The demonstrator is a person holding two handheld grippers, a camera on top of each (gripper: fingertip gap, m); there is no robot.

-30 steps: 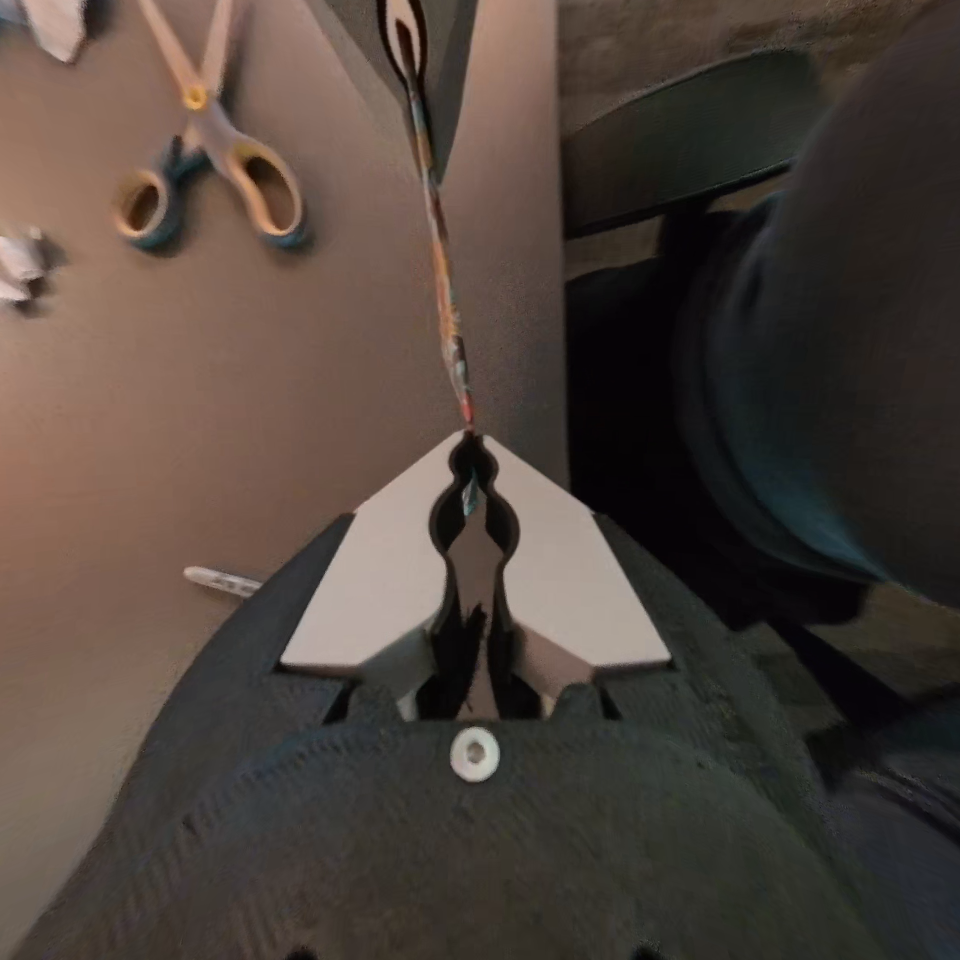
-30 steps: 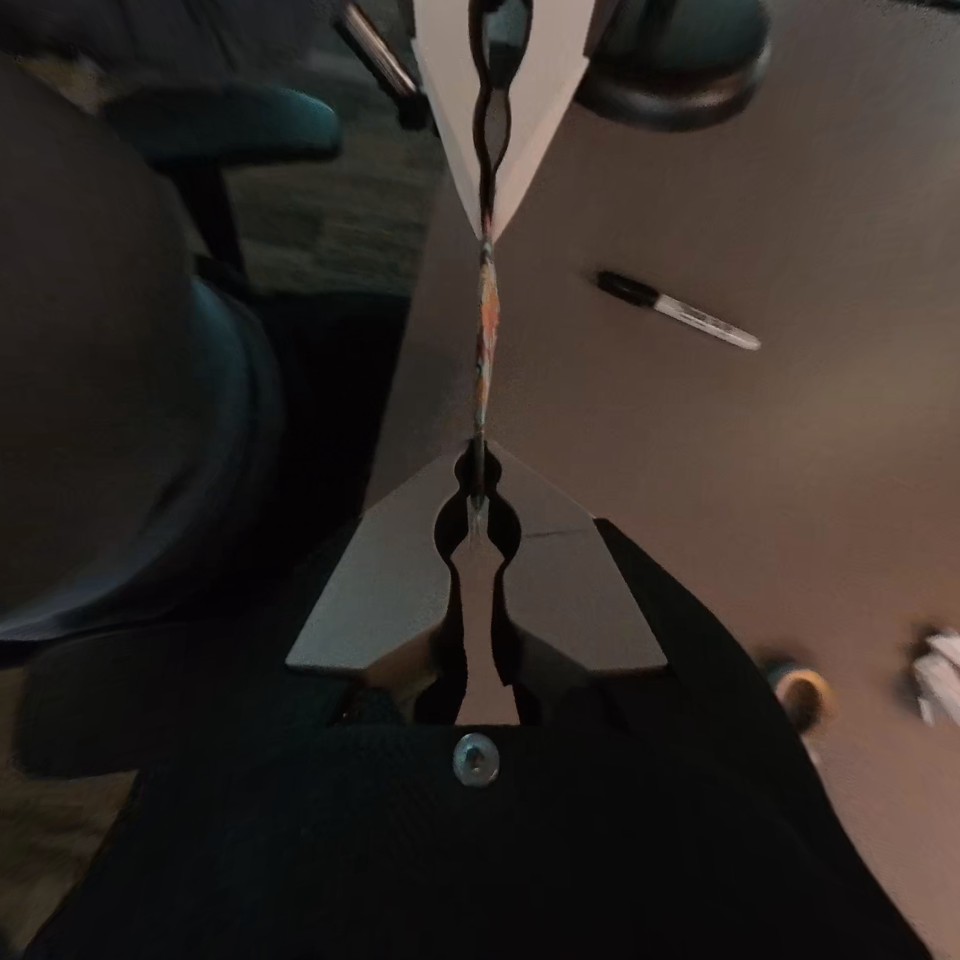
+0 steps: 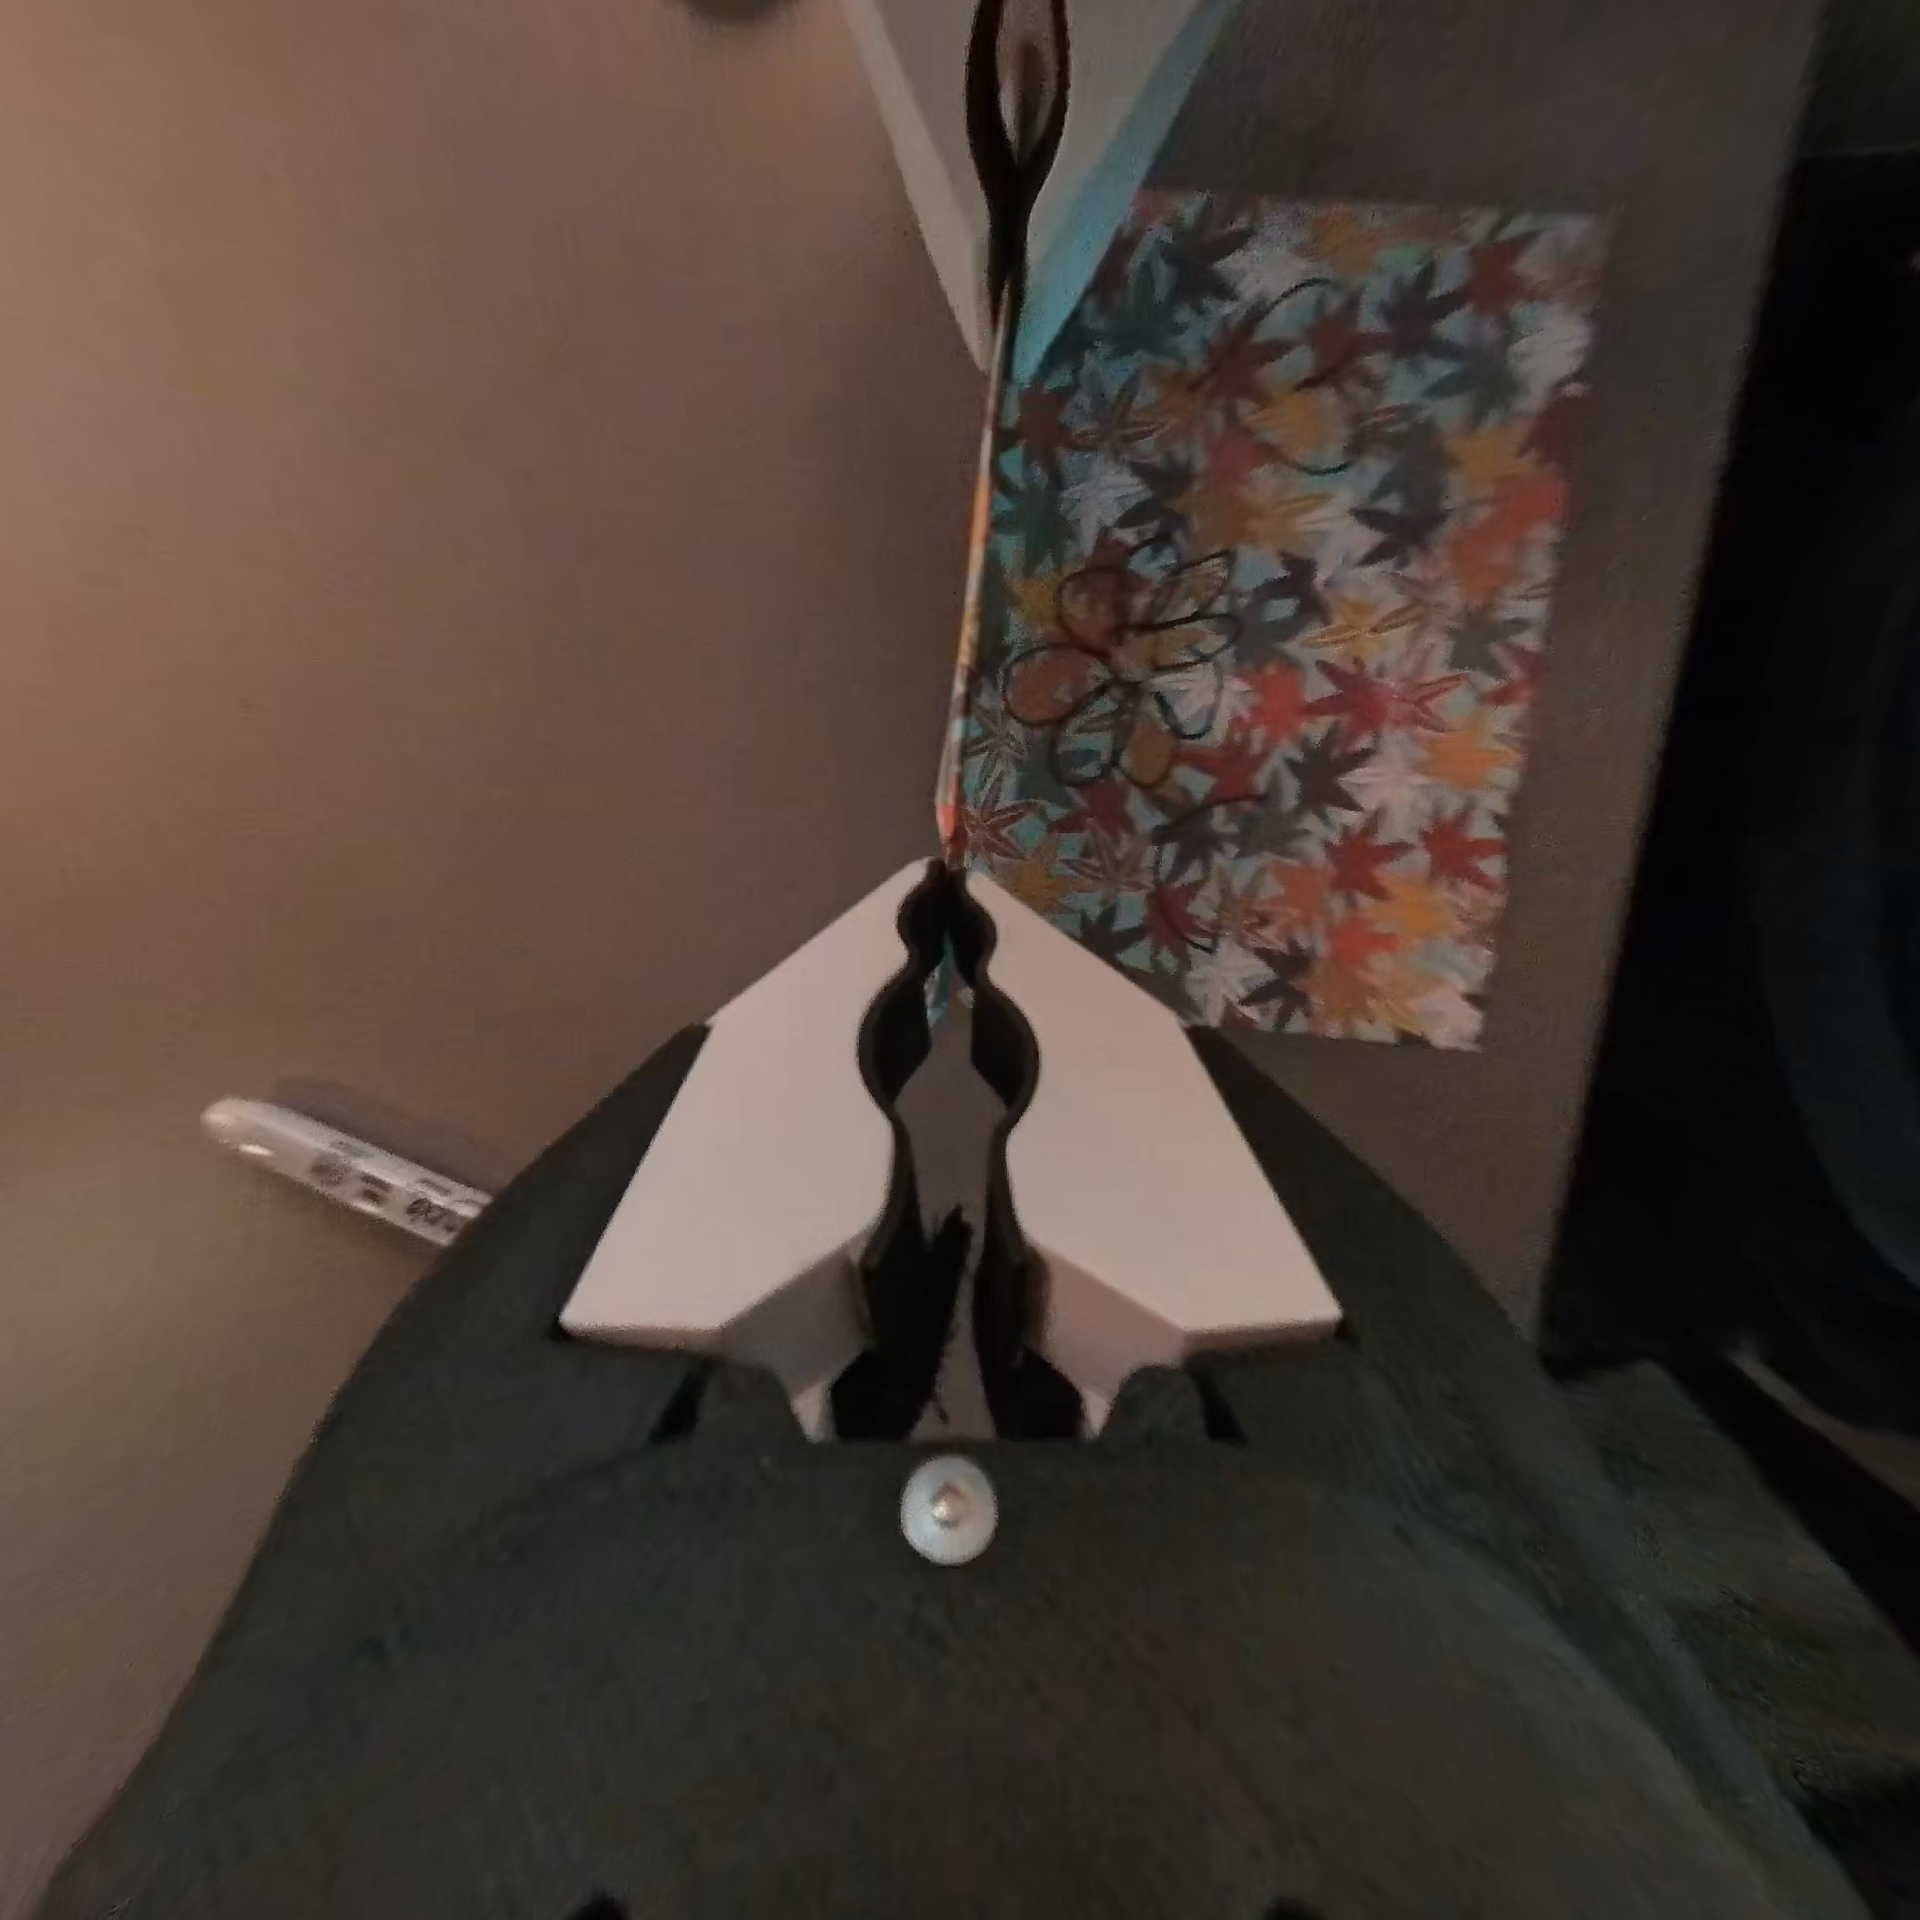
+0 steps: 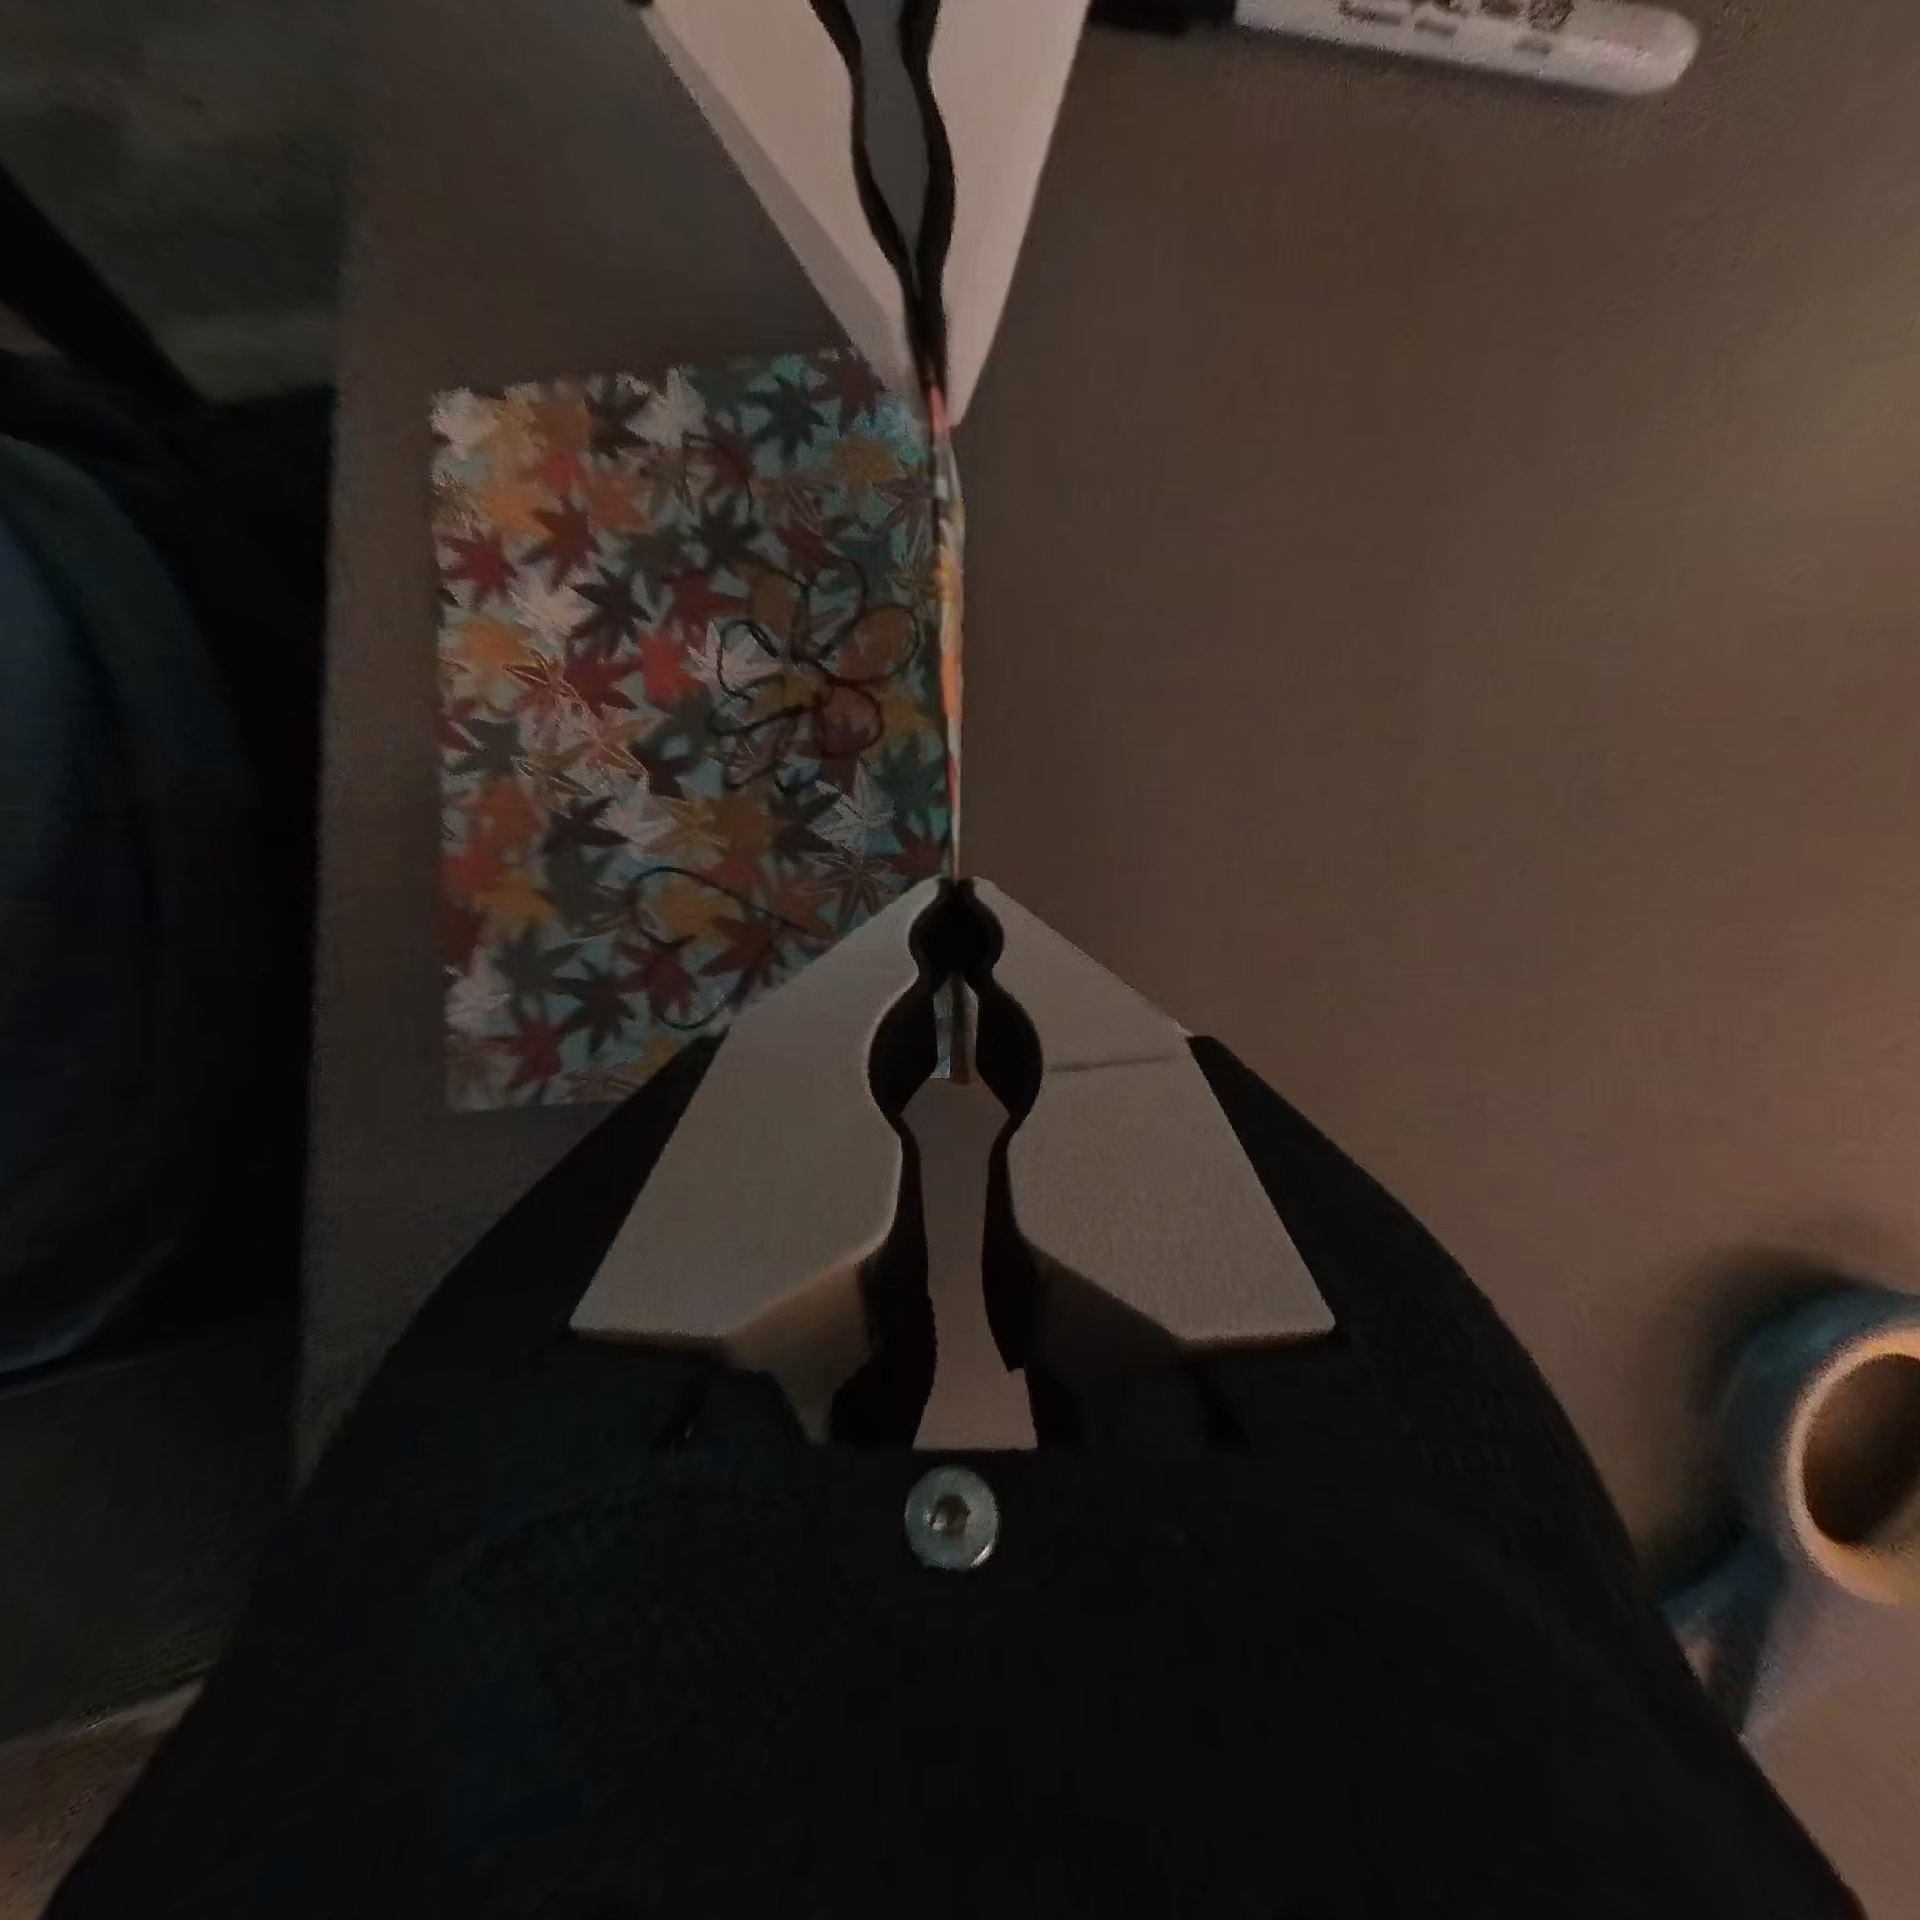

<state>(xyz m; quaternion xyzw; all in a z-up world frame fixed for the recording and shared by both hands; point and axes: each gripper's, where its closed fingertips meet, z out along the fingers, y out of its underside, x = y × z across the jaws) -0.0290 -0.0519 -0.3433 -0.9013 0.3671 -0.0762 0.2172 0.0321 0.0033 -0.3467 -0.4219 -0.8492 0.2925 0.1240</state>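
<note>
A square sheet of paper printed with coloured leaves (image 3: 1299, 644), with a flower outline drawn on it in black pen, lies spread near the edge of the brown table (image 3: 468, 623). One edge of the sheet is lifted and runs edge-on between the two grippers. My left gripper (image 3: 948, 868) is shut on one end of that edge. My right gripper (image 4: 956, 883) is shut on the other end. The right gripper shows at the top of the left wrist view (image 3: 1003, 270), and the left gripper at the top of the right wrist view (image 4: 940, 395). The sheet (image 4: 644, 707) also shows there.
A white-barrelled marker (image 3: 343, 1174) lies on the table by the left gripper and shows in the right wrist view (image 4: 1455, 31). A blue tape roll (image 4: 1839, 1455) stands at the right. Past the table edge is dark clothing or a chair (image 3: 1818, 831).
Both grippers have moved with the sheet between them. Earlier it showed only edge-on; now its printed face spreads out beside the held edge. The scissors have left the left wrist view.
</note>
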